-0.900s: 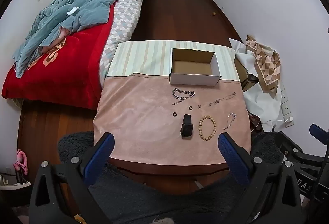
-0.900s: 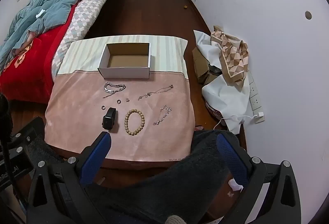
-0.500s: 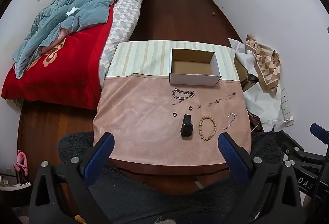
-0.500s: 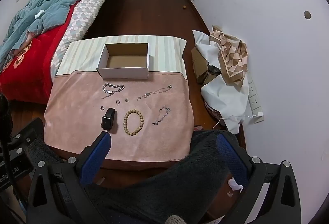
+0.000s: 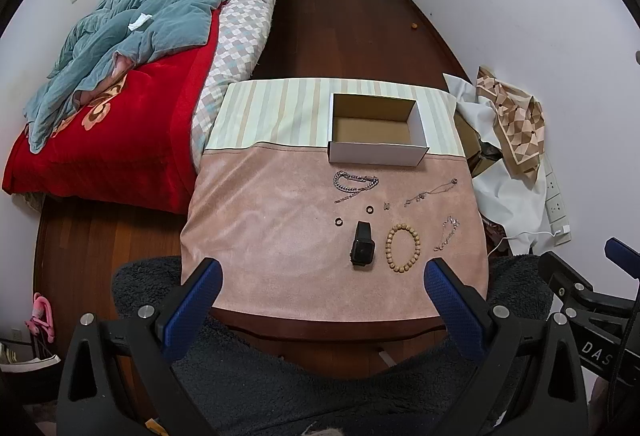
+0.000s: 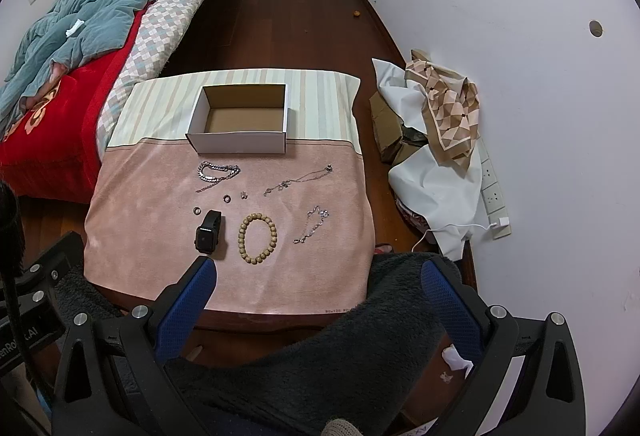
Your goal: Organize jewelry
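Observation:
An empty white cardboard box (image 5: pixel 376 153) (image 6: pixel 240 144) stands at the back of a table covered in pink cloth (image 5: pixel 264 220) (image 6: pixel 152 196). In front of it lie a silver chain bracelet (image 5: pixel 354 182) (image 6: pixel 216 172), two thin chains (image 5: pixel 430 192) (image 6: pixel 312 226), two small rings (image 5: pixel 369 209) (image 6: pixel 196 211), a black watch (image 5: pixel 362 249) (image 6: pixel 208 231) and a wooden bead bracelet (image 5: pixel 403 248) (image 6: pixel 257 232). My left gripper (image 5: pixel 322 292) and right gripper (image 6: pixel 318 290) are open and empty, held back above the table's near edge.
A bed with a red and teal blanket (image 5: pixel 108 84) lies to the left. A pile of white and brown cloth with cardboard (image 6: pixel 436 140) sits on the floor at the right wall. A dark fleece (image 5: pixel 304 388) lies below the grippers.
Both grippers have drifted very slightly; the table sits a touch lower in the right wrist view. Nothing on the table has moved.

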`<state>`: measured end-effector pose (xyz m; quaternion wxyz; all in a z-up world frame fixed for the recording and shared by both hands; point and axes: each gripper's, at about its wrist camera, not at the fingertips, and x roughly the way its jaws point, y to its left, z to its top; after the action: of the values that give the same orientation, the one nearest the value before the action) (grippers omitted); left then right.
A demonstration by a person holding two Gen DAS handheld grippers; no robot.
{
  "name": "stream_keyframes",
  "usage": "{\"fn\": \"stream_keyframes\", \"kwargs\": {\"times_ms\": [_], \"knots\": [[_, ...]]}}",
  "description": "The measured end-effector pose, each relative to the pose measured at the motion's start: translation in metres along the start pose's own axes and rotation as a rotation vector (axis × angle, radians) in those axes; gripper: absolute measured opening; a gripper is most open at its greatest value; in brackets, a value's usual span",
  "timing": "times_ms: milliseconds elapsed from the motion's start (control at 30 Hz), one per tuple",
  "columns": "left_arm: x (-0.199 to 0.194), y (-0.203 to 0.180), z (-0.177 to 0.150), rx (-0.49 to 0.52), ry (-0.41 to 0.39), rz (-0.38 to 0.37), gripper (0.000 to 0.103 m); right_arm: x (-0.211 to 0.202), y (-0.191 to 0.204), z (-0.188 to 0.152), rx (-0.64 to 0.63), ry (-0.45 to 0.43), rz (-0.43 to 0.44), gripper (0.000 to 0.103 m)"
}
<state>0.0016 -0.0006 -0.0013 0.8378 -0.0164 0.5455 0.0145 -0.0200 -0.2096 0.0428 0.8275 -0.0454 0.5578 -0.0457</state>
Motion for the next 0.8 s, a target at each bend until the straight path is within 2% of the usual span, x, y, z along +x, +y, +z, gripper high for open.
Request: {"fn": "stream_keyframes", "kwargs": {"times_ms": [800], "knots": [[0.0002, -0.0029, -0.0033, 0.003, 0.003, -0.012, 0.103, 0.0012, -0.0022, 0.0, 0.003, 0.002, -0.005, 0.103]]}}
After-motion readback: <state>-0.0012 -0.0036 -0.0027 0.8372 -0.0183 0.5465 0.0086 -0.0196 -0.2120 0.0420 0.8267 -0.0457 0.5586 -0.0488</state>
